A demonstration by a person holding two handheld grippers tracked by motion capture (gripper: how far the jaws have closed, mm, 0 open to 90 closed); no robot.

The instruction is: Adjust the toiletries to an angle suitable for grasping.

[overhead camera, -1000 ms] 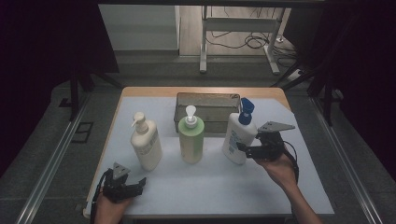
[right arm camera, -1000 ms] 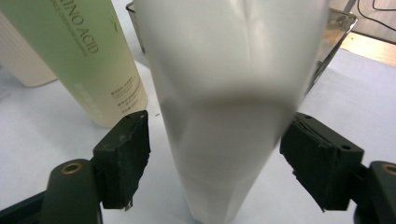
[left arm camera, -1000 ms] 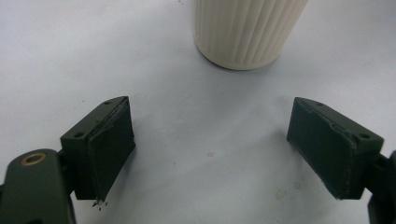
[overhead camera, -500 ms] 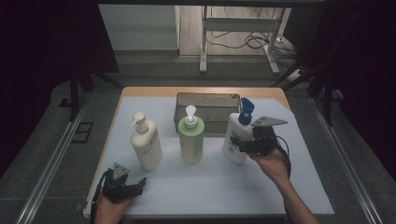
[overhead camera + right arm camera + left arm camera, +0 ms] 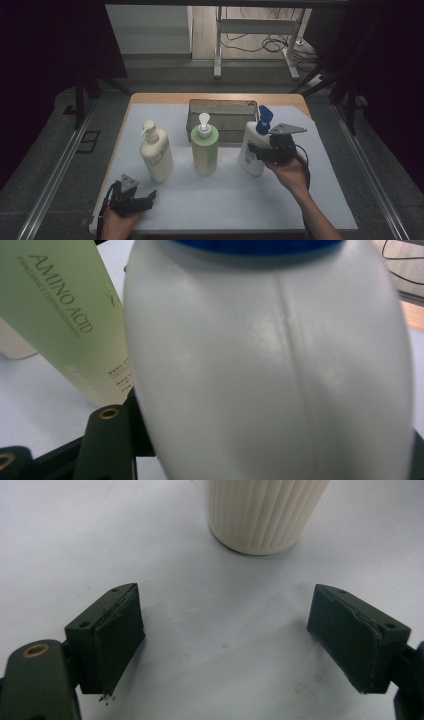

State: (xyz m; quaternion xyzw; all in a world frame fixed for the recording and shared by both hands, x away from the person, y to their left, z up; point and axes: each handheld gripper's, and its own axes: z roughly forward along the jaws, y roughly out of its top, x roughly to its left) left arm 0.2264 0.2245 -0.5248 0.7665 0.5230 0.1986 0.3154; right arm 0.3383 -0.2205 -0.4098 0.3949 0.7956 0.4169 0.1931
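A white bottle with a blue pump point(image 5: 248, 161) stands at the right of the white mat, and it bulks large in the right gripper view point(image 5: 270, 365). My right gripper point(image 5: 259, 149) reaches it from the right. Its jaws have just been closing, and they now press the bottle's sides. A green bottle point(image 5: 205, 150) stands mid-mat, its label readable at left in the right gripper view point(image 5: 65, 325). The cream bottle point(image 5: 156, 155) stands at left. My left gripper point(image 5: 145, 197) rests open near the front edge, with the cream bottle's base point(image 5: 262, 515) ahead of its jaws point(image 5: 225, 640).
A grey metal tray point(image 5: 222, 107) sits behind the green bottle at the back of the table. The white mat point(image 5: 225, 200) covers most of the wooden tabletop. Dark floor and table legs lie beyond.
My right gripper has shifted a little left onto the white bottle, and its jaws have narrowed around it. The left gripper and the three bottles have stayed put.
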